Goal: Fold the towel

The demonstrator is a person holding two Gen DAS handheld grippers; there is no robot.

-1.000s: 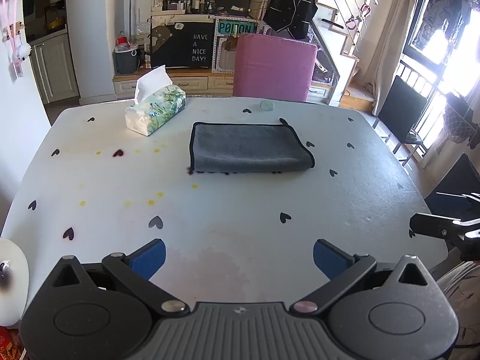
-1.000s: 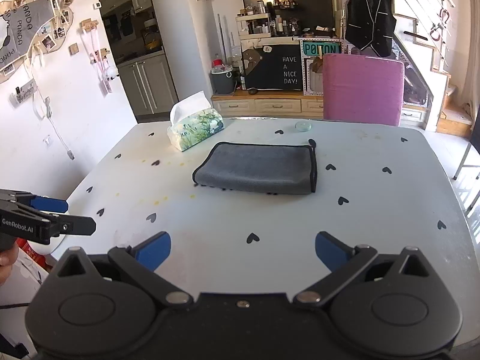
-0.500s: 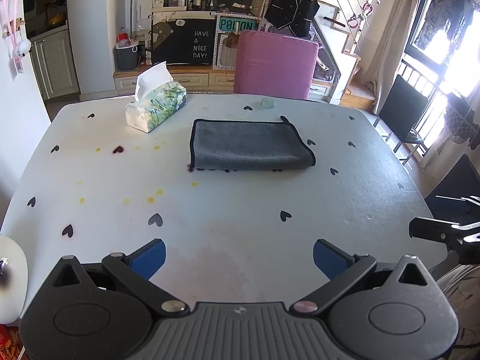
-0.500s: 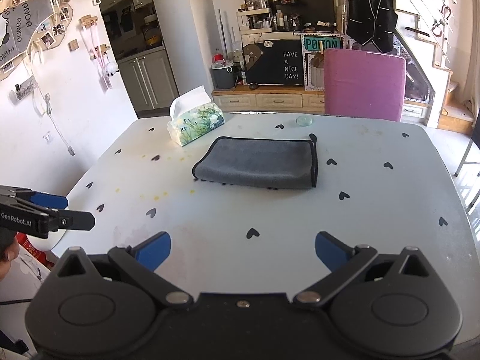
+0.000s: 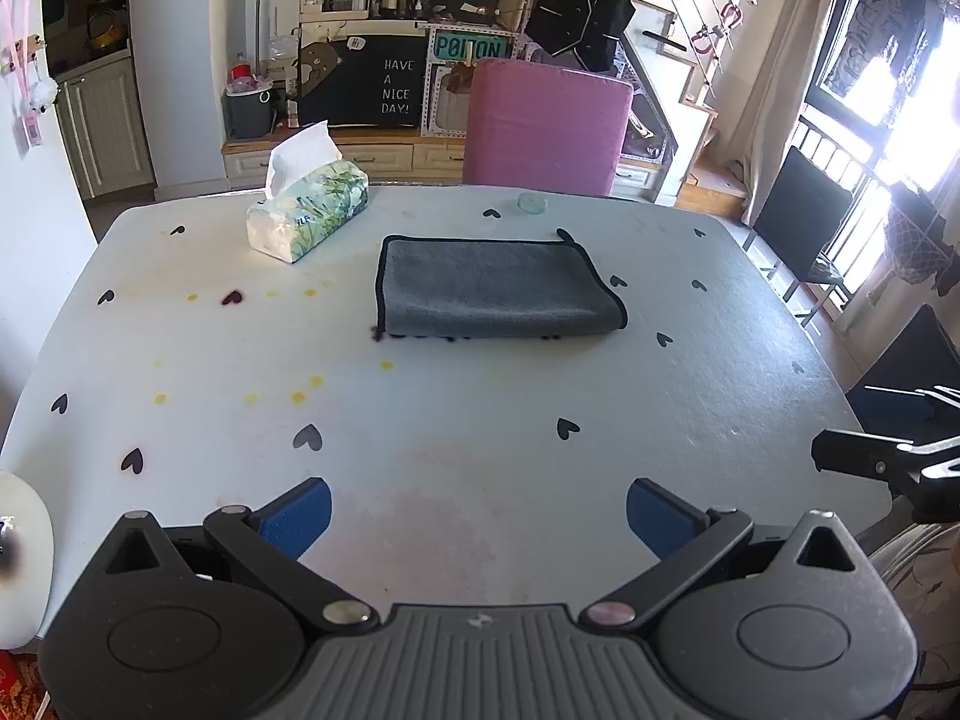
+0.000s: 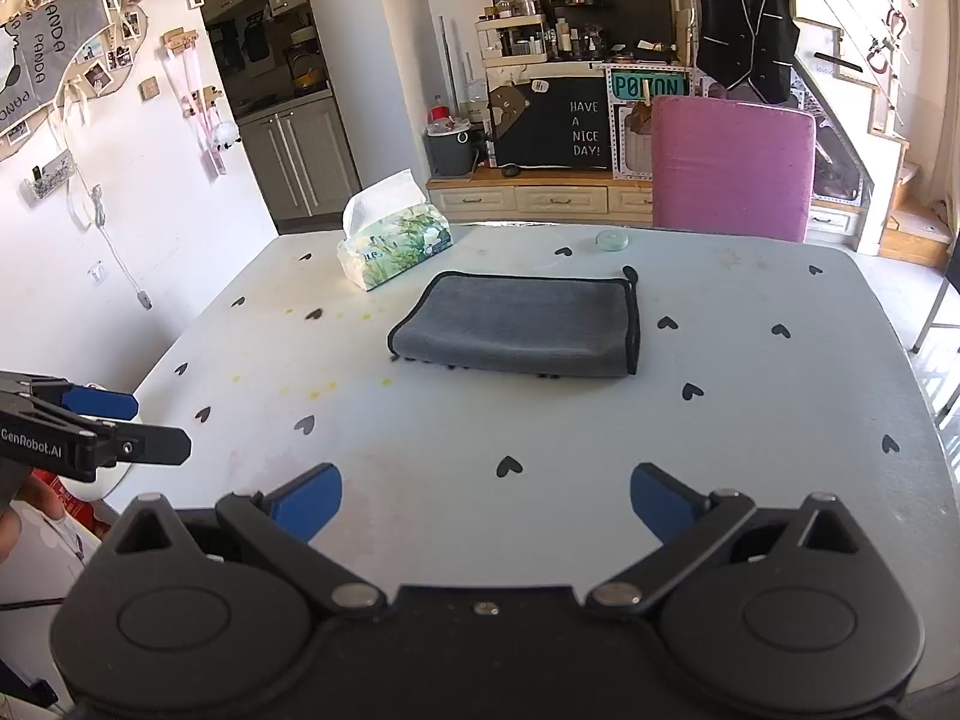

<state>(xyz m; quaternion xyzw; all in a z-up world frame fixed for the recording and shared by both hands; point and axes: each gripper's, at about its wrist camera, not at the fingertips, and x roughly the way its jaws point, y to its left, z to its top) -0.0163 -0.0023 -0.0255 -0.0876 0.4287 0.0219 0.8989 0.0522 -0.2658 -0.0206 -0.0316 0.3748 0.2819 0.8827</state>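
Across the table (image 5: 480,450), folded towel (image 5: 495,288) lies well beyond both spread, empty tongs (image 5: 478,515) (image 6: 486,507).

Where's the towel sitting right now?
The grey towel lies folded on the far middle of the table, right of the tissue box and before the pink chair, beyond both open grippers.

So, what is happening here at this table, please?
A person holds two black two-finger grippers over a white table with heart marks. The left gripper and the right gripper are both open and hold nothing. The grey towel with black edging lies folded in the middle of the table, apart from both grippers. A green floral tissue box stands beside it, and a pink chair is behind the table.
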